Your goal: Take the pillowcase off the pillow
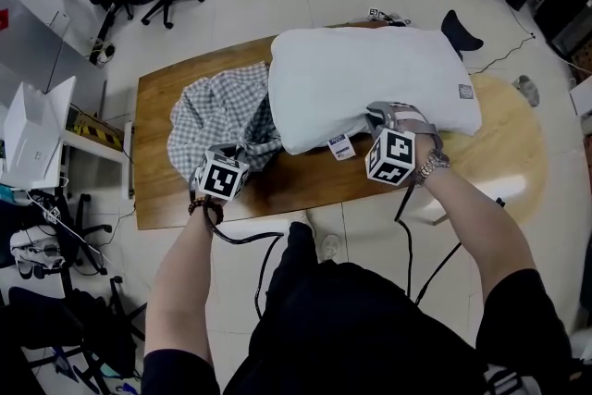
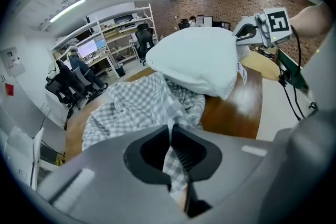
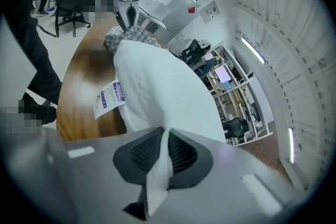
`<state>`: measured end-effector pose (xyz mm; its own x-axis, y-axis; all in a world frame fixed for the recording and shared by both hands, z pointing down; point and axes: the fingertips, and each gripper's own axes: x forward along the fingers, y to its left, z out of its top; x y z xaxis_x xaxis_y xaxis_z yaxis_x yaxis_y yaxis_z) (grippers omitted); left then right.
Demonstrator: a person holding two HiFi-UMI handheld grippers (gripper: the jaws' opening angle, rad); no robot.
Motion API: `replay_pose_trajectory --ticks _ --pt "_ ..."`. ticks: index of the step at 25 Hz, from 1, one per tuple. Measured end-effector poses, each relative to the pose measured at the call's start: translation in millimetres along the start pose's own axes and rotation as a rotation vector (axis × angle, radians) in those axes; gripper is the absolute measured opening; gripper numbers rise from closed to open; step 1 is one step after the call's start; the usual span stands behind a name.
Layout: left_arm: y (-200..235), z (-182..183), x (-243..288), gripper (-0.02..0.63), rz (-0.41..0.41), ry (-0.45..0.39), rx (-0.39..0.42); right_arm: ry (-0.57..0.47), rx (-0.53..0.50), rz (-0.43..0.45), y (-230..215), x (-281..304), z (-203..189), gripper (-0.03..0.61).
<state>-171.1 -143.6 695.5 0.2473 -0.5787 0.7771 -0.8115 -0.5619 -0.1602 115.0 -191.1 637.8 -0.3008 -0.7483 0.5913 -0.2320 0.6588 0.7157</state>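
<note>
1. Left claw: clenched on a fold of the grey-and-white checked fabric pillowcase. The cloth is pinched flat between the pads, and a strip of it runs on down behind them.
2. Right claw: clenched on a pinch of the white quilted pillow, taken at its near edge. White cover fabric shows between the pads.
3. The pillowcase lies bunched on the brown wooden counter, just ahead of the left claw. It reaches across toward the right claw as far as the pillow's end.
4. The pillow bulks ahead of the right claw. Most of it is bare, and one end overlaps the checked cloth. Whether that corner sits inside the case or only on top of it, I cannot tell.
5. A white paper tag hangs off the pillow's near edge, between the 2 claws and closer to the right one.
6. Judgement: the task is late on, with the last of the case to come free.
7. To do it well: anchor the pillow with the right claw. Draw the left claw away from it in a straight line, low over the counter, so the case slides off the end.
8. Risks: both grips are thin pinches of fabric, so a jerk could slip either one. If the case drags the pillow, stop and re-grip nearer the case's opening.
</note>
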Motion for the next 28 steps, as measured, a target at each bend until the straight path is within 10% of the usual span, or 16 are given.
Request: replay_pose_trajectory --ticks 12,17,28 --pt "7 -18 -15 0.021 0.065 0.061 0.02 0.024 0.027 0.019 13 -17 -21 0.033" --pt "-13 -14 -16 0.149 0.031 0.054 0.04 -0.005 0.037 0.058 20 -24 -18 0.134" --pt "-54 25 -54 0.16 0.043 -0.107 0.053 -0.112 0.134 0.064 24 -88 2 0.181"
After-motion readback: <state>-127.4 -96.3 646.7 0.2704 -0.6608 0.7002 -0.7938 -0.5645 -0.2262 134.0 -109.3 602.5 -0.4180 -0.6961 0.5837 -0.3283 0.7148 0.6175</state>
